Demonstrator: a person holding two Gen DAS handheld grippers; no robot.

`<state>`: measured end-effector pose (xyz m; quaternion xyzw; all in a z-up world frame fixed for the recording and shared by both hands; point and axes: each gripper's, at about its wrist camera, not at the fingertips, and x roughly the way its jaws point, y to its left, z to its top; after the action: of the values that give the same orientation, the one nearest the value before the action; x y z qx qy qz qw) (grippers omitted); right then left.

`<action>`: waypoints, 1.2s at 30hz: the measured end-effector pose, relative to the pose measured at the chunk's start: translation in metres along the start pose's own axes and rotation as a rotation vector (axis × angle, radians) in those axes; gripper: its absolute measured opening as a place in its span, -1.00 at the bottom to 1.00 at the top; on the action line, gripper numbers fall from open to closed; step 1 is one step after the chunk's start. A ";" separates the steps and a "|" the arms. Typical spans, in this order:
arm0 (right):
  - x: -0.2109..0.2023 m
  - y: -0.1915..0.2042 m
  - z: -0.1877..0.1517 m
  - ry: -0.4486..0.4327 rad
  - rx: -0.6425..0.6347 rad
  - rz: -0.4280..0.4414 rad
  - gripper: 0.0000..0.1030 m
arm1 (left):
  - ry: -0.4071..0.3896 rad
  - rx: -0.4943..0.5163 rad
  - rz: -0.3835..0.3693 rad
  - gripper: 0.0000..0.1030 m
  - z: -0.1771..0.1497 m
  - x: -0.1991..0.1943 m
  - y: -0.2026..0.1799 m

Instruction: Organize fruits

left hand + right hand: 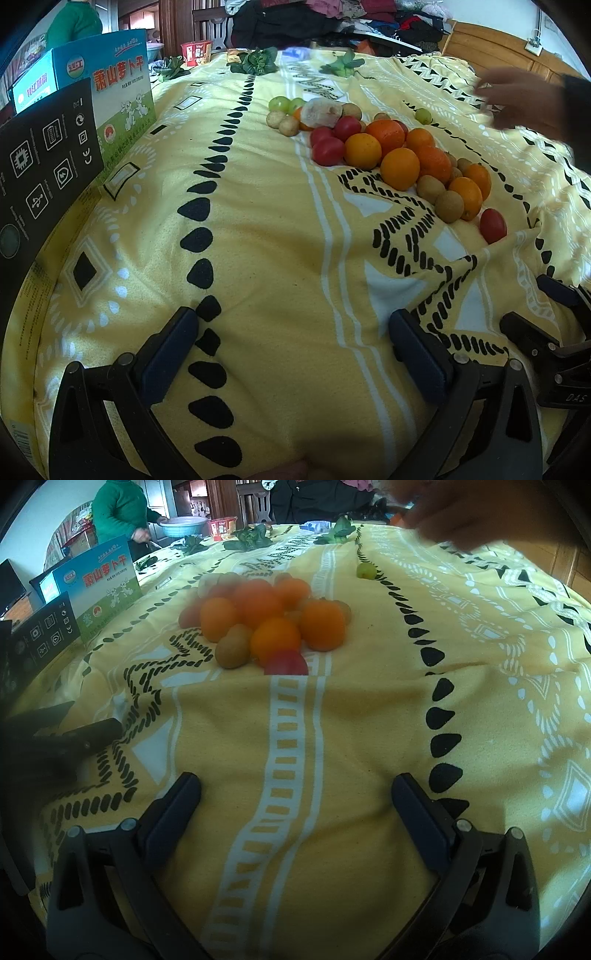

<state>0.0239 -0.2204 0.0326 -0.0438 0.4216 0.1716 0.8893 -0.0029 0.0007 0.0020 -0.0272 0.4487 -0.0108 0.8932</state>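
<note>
Fruit [391,155] lies heaped on the yellow patterned cloth [258,258] that covers the surface: oranges [400,168], red tomatoes [328,150], brown kiwis [449,206] and a few green fruits [279,103] at the far end. One tomato [493,225] sits just apart at the near end of the heap, and a single green grape [366,570] lies well off to the side. The left claw [293,345] hangs over bare cloth, spread wide and holding nothing. The right claw [295,808] is likewise spread and grips nothing, with the heap ahead of it. A blurred hand [524,99] hovers beyond the pile. A blue box [122,92] and a black box [48,147] stand at the left edge.
</note>
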 end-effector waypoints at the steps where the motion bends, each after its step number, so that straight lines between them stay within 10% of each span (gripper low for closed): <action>1: 0.000 0.000 0.000 0.001 0.000 0.000 1.00 | 0.000 0.001 0.002 1.00 0.000 0.000 -0.001; 36: 0.000 0.000 0.000 0.001 0.000 0.000 1.00 | -0.011 -0.020 -0.029 1.00 0.001 -0.001 0.004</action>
<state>0.0233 -0.2203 0.0326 -0.0439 0.4222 0.1715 0.8890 -0.0027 0.0046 0.0028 -0.0429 0.4435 -0.0189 0.8950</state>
